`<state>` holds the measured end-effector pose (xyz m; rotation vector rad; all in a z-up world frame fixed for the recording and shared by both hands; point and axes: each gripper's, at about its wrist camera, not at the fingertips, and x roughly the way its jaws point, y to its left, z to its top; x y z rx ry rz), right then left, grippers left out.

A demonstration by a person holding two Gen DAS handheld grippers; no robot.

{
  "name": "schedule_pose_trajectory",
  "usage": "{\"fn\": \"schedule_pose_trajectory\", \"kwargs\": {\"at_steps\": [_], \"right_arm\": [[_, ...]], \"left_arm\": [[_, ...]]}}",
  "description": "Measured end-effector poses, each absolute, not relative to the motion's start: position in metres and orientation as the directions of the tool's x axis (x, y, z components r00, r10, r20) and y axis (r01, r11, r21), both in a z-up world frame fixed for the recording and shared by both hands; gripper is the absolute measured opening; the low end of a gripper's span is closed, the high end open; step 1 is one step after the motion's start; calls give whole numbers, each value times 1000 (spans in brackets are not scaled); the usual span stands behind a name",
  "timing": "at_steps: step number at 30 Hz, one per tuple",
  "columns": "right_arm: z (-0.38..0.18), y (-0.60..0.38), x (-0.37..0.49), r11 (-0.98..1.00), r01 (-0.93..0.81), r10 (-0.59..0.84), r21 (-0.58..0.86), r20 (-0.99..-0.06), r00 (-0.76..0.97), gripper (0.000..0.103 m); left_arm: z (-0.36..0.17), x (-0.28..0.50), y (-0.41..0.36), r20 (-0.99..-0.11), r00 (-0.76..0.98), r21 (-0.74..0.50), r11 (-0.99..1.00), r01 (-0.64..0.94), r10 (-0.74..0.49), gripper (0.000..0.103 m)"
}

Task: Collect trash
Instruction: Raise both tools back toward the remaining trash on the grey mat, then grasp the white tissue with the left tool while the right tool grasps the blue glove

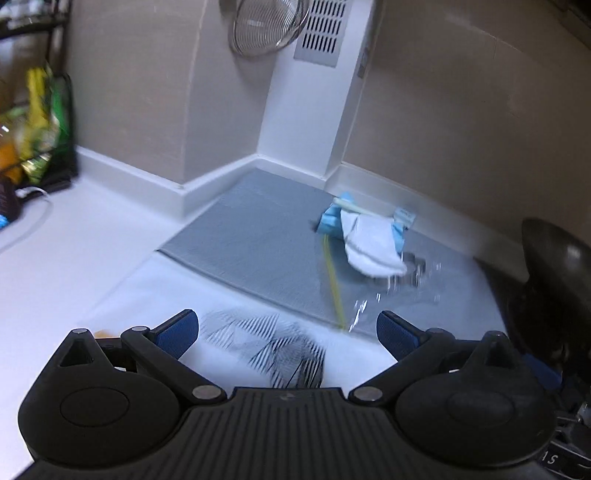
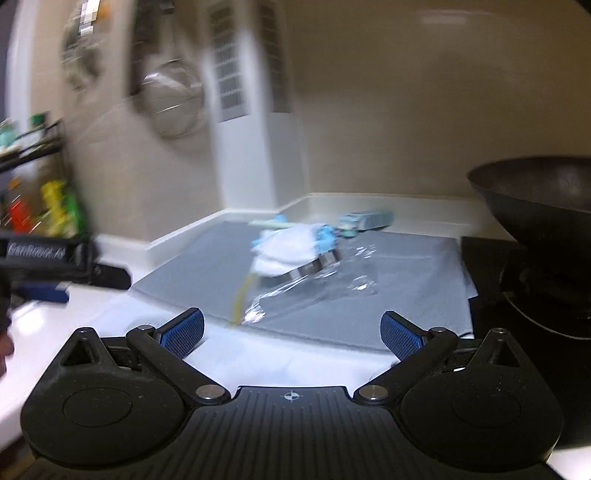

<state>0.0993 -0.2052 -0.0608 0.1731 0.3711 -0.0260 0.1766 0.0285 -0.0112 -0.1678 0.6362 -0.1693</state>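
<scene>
A heap of trash lies on a grey mat [image 1: 251, 236] [image 2: 406, 295]: a crumpled white tissue [image 1: 373, 243] [image 2: 284, 251] with light-blue wrapper pieces [image 1: 330, 221] [image 2: 325, 236], clear plastic film [image 1: 406, 288] [image 2: 325, 284] and a yellow strip [image 1: 334, 280] [image 2: 242, 295]. A white sheet with black stripes [image 1: 266, 343] lies under my left gripper [image 1: 288, 332], which is open and empty, short of the mat. My right gripper [image 2: 291, 332] is open and empty, just before the mat's front edge. The left gripper also shows at the left edge of the right wrist view [image 2: 40, 273].
A black wok [image 2: 535, 199] [image 1: 554, 266] stands on the stove at the right. A wire strainer [image 1: 266, 26] [image 2: 173, 99] hangs on the wall. A rack with snack bags [image 1: 40, 122] [image 2: 55, 210] stands at the left. The white counter [image 1: 74, 258] meets the walls in a corner.
</scene>
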Motion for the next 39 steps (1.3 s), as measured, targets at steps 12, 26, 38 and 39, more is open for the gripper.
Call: {"fn": "schedule_pose_trajectory", "kwargs": {"at_steps": [12, 26, 38, 39], "right_arm": [[-80, -237, 166, 970, 151, -58, 189, -424, 904, 102], [-78, -238, 210, 973, 153, -74, 176, -389, 918, 101], [-75, -198, 267, 997, 72, -54, 32, -393, 918, 101], [-76, -196, 272, 997, 74, -64, 9, -398, 915, 102]], "left_arm": [[-49, 365, -28, -647, 675, -366, 921, 133, -355, 103], [-37, 373, 20, -619, 661, -505, 860, 80, -425, 0], [-32, 305, 114, -641, 693, -432, 901, 30, -330, 0], [-32, 301, 118, -640, 694, -432, 901, 31, -331, 0]]}}
